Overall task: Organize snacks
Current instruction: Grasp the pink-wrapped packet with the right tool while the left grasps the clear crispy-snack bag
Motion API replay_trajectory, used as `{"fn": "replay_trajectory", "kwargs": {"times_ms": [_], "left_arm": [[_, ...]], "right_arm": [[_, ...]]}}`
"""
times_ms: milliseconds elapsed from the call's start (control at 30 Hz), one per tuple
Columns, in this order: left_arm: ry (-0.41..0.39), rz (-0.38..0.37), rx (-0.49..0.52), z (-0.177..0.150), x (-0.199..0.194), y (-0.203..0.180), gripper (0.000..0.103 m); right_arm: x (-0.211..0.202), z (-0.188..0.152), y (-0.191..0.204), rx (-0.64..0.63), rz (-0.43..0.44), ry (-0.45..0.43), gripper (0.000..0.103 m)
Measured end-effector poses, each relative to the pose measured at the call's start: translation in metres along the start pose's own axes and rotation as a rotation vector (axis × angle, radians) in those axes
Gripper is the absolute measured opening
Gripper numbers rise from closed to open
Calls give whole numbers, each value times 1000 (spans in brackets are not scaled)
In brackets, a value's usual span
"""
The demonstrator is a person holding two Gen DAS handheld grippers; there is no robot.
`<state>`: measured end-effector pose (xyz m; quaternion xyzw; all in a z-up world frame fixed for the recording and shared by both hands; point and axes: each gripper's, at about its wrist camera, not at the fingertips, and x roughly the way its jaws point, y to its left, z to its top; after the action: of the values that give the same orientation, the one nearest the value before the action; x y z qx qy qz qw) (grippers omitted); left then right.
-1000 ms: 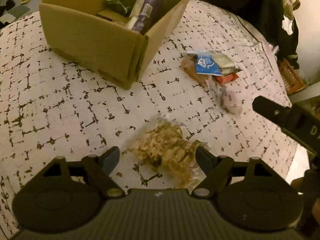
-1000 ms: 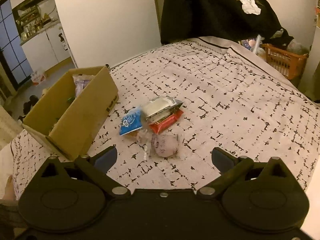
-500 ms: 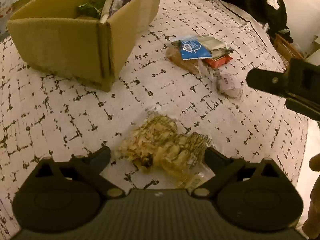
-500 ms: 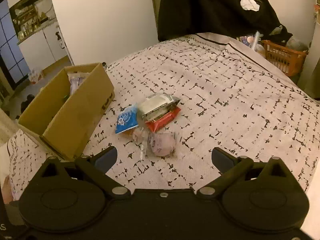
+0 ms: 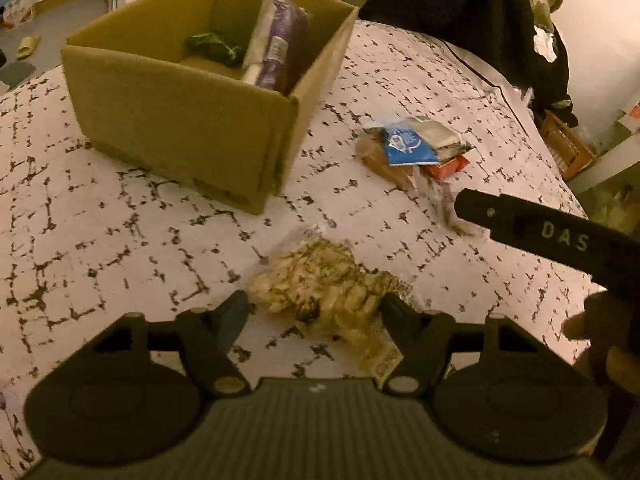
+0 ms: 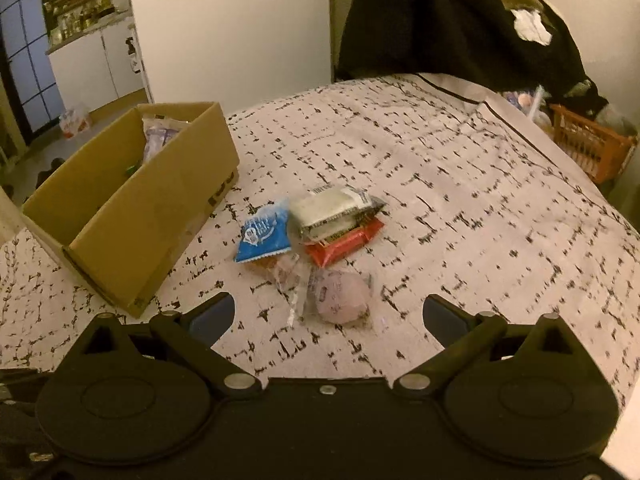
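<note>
A clear bag of yellowish chips (image 5: 320, 288) lies on the patterned cloth between the fingers of my left gripper (image 5: 316, 312). The jaws stand close on either side of it; whether they press it I cannot tell. A cardboard box (image 5: 192, 120) behind holds a purple packet (image 5: 280, 52) and a green one (image 5: 212, 44). My right gripper (image 6: 328, 312) is open and empty, just before a pink wrapped bun (image 6: 340, 296). Beyond the bun lie a blue packet (image 6: 264, 236), a white packet (image 6: 332, 208) and a red bar (image 6: 344, 244). The box (image 6: 152, 208) shows at left.
The cloth-covered table (image 6: 480, 200) drops off at the right. An orange basket (image 6: 592, 148) and dark clothing (image 6: 440, 20) stand beyond it. The right gripper's body (image 5: 560, 236) reaches in from the right in the left wrist view.
My left gripper's fingers have closed in from wide apart to the sides of the chip bag. My right gripper has moved closer to the pink bun.
</note>
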<state>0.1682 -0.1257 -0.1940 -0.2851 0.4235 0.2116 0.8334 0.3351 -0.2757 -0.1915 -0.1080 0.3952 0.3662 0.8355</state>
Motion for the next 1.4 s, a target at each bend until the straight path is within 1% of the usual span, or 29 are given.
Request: {"fn": "replay_trajectory", "kwargs": {"times_ms": [167, 233, 300, 333, 367, 400, 433, 467, 500, 533, 567, 600, 667, 700, 733, 767, 800, 833, 867, 900, 933, 1000, 1067, 1133, 1167, 1267, 1333, 1400], "left_arm": [[-23, 11, -38, 4, -7, 14, 70], [-23, 1, -33, 6, -9, 15, 63], [-23, -7, -39, 7, -11, 16, 62], [-26, -8, -41, 8, -11, 16, 61], [-32, -7, -39, 9, -12, 15, 57], [-34, -4, -42, 10, -12, 17, 40], [-13, -19, -65, 11, -11, 19, 14], [10, -32, -82, 12, -8, 21, 0], [22, -34, -87, 13, -7, 22, 0], [13, -25, -81, 12, -8, 23, 0], [8, -18, -79, 11, -9, 24, 0], [10, -20, -86, 11, -10, 26, 0], [35, -34, -82, 12, -8, 26, 0], [48, -38, -74, 13, -7, 24, 0], [48, -30, -66, 14, -7, 22, 3], [39, -31, -56, 15, -8, 20, 4], [34, -45, -50, 16, -9, 20, 10], [34, -72, -57, 18, -10, 22, 22], [35, -95, -80, 19, -10, 25, 32], [27, -92, -104, 21, -10, 27, 50], [4, -77, -132, 22, -12, 29, 60], [-27, -78, -137, 23, -14, 28, 68], [-11, -96, -160, 25, -10, 28, 69], [8, -127, -228, 23, -7, 32, 69], [14, -124, -245, 22, -5, 33, 69], [12, -124, -258, 19, -4, 33, 69], [12, -140, -264, 18, -2, 34, 69], [22, -116, -265, 17, 0, 33, 69]], "right_arm": [[15, -1, 1, -32, -12, -3, 87], [19, -1, 2, -49, -38, -10, 86], [22, -1, 2, -50, -50, -16, 83], [24, -1, 1, -48, -58, -20, 80], [25, -1, 1, -45, -64, -21, 79], [27, -1, 1, -41, -67, -16, 78], [30, -1, 1, -38, -61, -9, 76], [32, -2, 3, -38, -53, -3, 75], [34, -3, 5, -48, -51, 2, 75], [37, -4, 9, -67, -56, 10, 75], [40, -5, 12, -89, -62, 22, 71], [42, -6, 14, -104, -69, 33, 69], [47, -8, 16, -123, -91, 55, 57], [48, -8, 17, -129, -98, 57, 53], [47, -7, 17, -131, -97, 54, 49], [47, -7, 16, -128, -95, 54, 48], [46, -6, 16, -123, -94, 58, 47], [44, -6, 15, -119, -95, 62, 46], [42, -6, 14, -117, -91, 60, 45], [40, -7, 14, -116, -86, 60, 44], [39, -6, 14, -114, -83, 59, 42], [35, -6, 14, -105, -76, 60, 41], [33, -7, 14, -110, -60, 53, 40], [33, -7, 17, -145, -71, 27, 40], [33, -6, 19, -163, -76, 9, 40], [41, -4, 22, -194, -74, 0, 40], [47, -6, 23, -220, -80, 1, 40], [46, -6, 21, -219, -74, -5, 40]]}}
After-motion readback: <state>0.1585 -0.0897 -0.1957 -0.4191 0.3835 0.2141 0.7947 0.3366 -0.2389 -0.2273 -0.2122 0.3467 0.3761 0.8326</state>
